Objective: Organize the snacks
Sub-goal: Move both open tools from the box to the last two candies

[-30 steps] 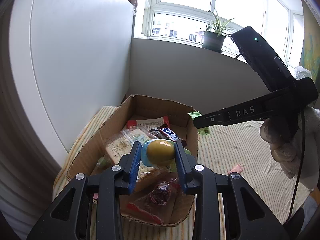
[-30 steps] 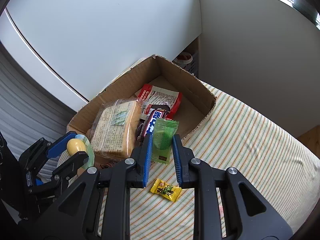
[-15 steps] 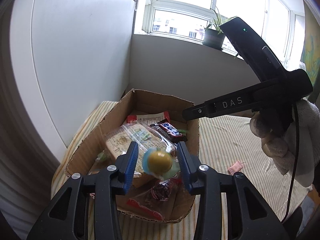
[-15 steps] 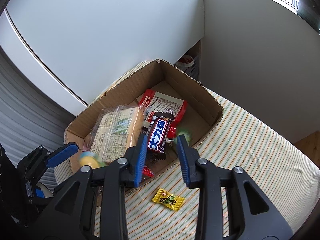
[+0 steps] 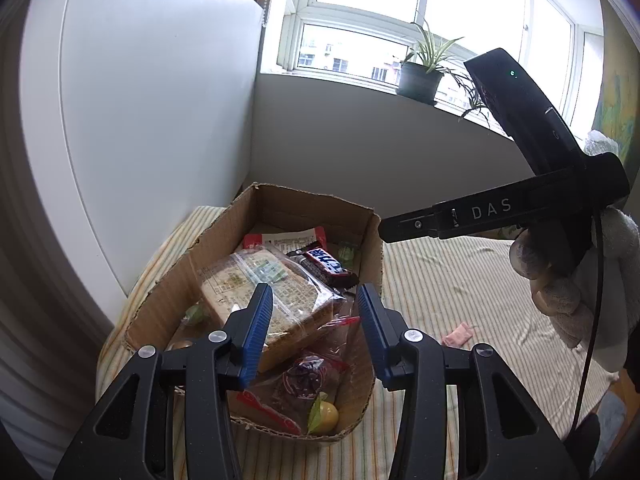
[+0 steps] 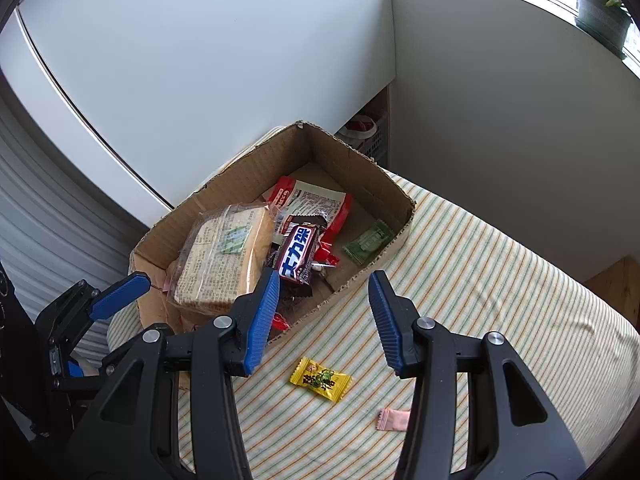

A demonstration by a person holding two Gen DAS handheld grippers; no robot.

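Hovering over cardboard box [image 5: 280, 204], left gripper [image 5: 314, 328] has fingers parted, nothing between pads. Right gripper [image 6: 324, 312] above box's near edge, jaws opening, gap empty. Box on striped cloth [image 6: 500, 280] holds bread loaf [image 6: 224, 256], chocolate bar [image 6: 298, 256], red-white packet [image 6: 316, 200], green sachet [image 6: 368, 242]. Yellow round candy [image 5: 326, 418] lies in box corner, beside red-edged clear bag [image 5: 296, 380], contents hard to read. Outside box on cloth: yellow candy [image 6: 320, 379], pink candy [image 6: 394, 419]. Gloved hand [image 5: 560, 280] grips right tool.
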